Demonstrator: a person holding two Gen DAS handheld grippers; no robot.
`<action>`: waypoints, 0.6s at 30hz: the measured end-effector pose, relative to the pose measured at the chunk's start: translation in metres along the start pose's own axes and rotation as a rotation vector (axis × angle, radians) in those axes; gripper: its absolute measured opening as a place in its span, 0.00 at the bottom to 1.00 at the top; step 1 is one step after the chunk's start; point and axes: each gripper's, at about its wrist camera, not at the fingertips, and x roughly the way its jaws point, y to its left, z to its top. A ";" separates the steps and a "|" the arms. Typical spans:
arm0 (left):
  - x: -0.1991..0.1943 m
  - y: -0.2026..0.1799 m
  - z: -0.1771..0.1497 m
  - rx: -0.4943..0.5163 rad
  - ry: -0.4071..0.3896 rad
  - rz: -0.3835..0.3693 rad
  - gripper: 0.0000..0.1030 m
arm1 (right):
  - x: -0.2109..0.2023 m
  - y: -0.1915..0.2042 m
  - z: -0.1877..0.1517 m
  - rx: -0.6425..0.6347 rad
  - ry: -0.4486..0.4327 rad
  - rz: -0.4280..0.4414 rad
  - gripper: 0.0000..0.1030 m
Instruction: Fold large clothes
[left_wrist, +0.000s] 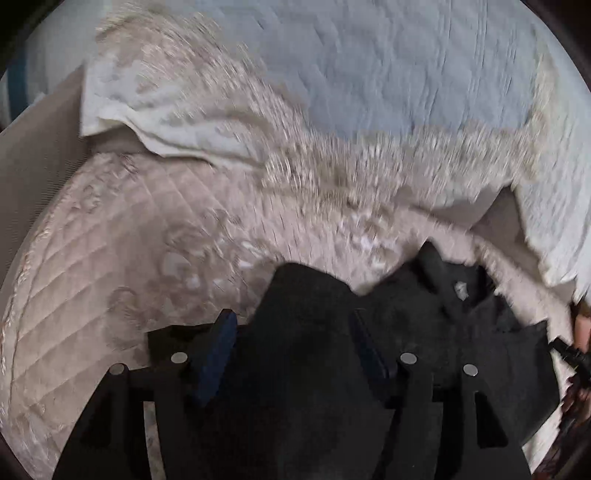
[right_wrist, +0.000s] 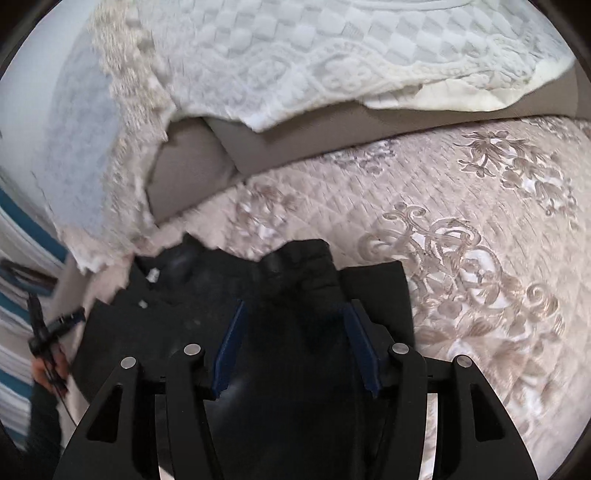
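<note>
A black garment (left_wrist: 461, 306) lies spread on a quilted beige cover, its collar with a small pale label pointing away from me. My left gripper (left_wrist: 291, 317) stands open over the garment's left part, and black cloth lies between its blue pads (left_wrist: 216, 350) without being pinched. In the right wrist view the same garment (right_wrist: 177, 295) fills the lower middle. My right gripper (right_wrist: 297, 306) is open above a bunched fold of it, with its pads (right_wrist: 231, 347) apart from the cloth. Both grippers point steeply down at the garment.
The beige embroidered quilt (right_wrist: 480, 221) extends to the right and also to the left (left_wrist: 110, 240). A white textured blanket (right_wrist: 295, 55) with a fringed edge lies crumpled behind the garment. A hand (right_wrist: 44, 332) with cables shows at the left edge.
</note>
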 end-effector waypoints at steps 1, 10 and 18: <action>0.009 -0.004 0.001 0.009 0.022 0.020 0.64 | 0.006 -0.001 0.002 -0.011 0.022 -0.014 0.54; 0.004 -0.031 -0.005 0.127 -0.099 0.063 0.15 | 0.003 0.022 0.013 -0.117 -0.028 -0.026 0.04; 0.030 -0.009 -0.002 0.012 -0.114 0.132 0.08 | 0.041 0.008 0.015 -0.049 0.002 -0.132 0.13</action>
